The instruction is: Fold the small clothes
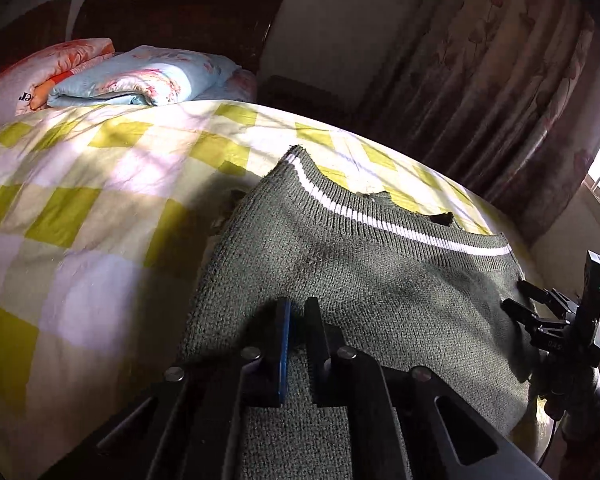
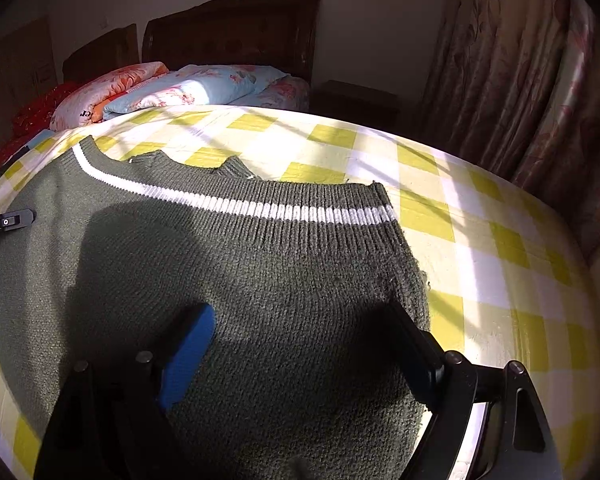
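A grey-green knitted sweater lies flat on the bed, its ribbed hem with a white stripe on the far side. My left gripper is shut, its tips down on the knit near the sweater's left part; no fold shows between the pads. In the right wrist view one left fingertip pokes in over the sweater's left edge. My right gripper is open wide, straddling the knit near the sweater's right edge, nothing pinched. From the left wrist view the right gripper sits at that same edge.
The bed carries a yellow-and-white checked sheet. Folded floral quilts are stacked by the dark headboard. A flowered curtain hangs past the bed's right edge, with a dark nightstand beside it.
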Available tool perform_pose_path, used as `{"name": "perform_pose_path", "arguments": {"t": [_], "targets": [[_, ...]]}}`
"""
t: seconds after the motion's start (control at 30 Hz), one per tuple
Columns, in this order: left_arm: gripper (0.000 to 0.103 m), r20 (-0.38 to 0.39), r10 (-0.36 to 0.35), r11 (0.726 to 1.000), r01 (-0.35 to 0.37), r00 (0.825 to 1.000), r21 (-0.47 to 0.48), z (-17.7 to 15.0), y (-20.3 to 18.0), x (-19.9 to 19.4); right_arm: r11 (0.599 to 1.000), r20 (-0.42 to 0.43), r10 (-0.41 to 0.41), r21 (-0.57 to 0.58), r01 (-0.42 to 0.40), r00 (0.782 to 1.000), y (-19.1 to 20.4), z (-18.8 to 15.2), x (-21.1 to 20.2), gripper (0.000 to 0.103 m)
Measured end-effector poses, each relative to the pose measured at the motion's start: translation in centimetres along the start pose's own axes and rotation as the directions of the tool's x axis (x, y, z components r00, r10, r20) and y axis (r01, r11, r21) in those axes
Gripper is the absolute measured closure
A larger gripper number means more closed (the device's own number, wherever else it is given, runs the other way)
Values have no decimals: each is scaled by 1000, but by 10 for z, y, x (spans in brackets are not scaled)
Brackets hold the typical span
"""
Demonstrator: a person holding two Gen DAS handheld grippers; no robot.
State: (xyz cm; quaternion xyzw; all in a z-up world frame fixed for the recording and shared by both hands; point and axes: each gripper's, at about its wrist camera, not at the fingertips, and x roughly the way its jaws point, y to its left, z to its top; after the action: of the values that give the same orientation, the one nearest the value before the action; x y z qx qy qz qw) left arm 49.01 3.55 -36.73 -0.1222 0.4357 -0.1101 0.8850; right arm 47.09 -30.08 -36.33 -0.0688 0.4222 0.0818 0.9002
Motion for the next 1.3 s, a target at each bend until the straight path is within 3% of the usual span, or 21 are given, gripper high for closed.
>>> {"name": "perform_pose_path", "arguments": {"t": [0.07,0.13,0.23,0.27,0.33,0.43,0.6,0.7,0.77,0.83,0.93,1.03,1.17,1.23,1.3], "targets": [[90,0,69,997,-69,998,-26,1,-17,-4,1000,0,-3,-1,3,1000,0,0,0,0],[87,14,46,999,-46,999,8,-3,-43,-7,1000,-1,-6,2,6,1000,0,1,1,0],[83,-42,-45,984,52,998,170,-20,-100,9,1000,0,-16,-1,16,1000,1,1,1,0],[77,-52,-27,973,38,998,226,-27,-116,16,1000,0,-15,0,15,1000,1,2,1,0],[73,36,52,941,-61,998,332,-39,-135,17,1000,0,-11,3,11,1000,0,2,2,0],[71,36,31,945,-41,999,324,-41,-124,12,1000,-1,-2,5,2,1000,-1,2,2,0],[72,78,35,970,-53,996,238,-45,-61,-20,1000,3,4,5,-4,1000,-2,1,1,0],[75,94,-94,989,82,991,123,-46,-18,-32,1000,4,5,5,-5,1000,-2,1,1,0],[80,88,-143,988,138,986,66,-44,-4,-30,1000,1,1,4,-1,1000,-2,1,1,0],[80,82,-124,990,118,989,77,-42,-8,-27,1000,-20,-20,10,21,1000,1,3,1,0],[80,84,-72,992,62,994,113,-43,-18,-26,990,-48,-115,78,119,992,19,10,-12,0],[80,90,-23,989,9,996,146,-46,-26,-26,999,38,-9,46,8,999,65,11,-32,0],[79,100,35,981,-54,994,188,-49,-37,-26,990,35,68,-128,-63,997,133,1,-29,0],[79,103,44,979,-63,994,195,-49,-38,-26,986,38,55,-160,-48,998,142,-10,-23,0],[79,102,41,979,-60,994,193,-50,-37,-27,991,40,93,-104,-88,995,124,-19,-27,0]]}}
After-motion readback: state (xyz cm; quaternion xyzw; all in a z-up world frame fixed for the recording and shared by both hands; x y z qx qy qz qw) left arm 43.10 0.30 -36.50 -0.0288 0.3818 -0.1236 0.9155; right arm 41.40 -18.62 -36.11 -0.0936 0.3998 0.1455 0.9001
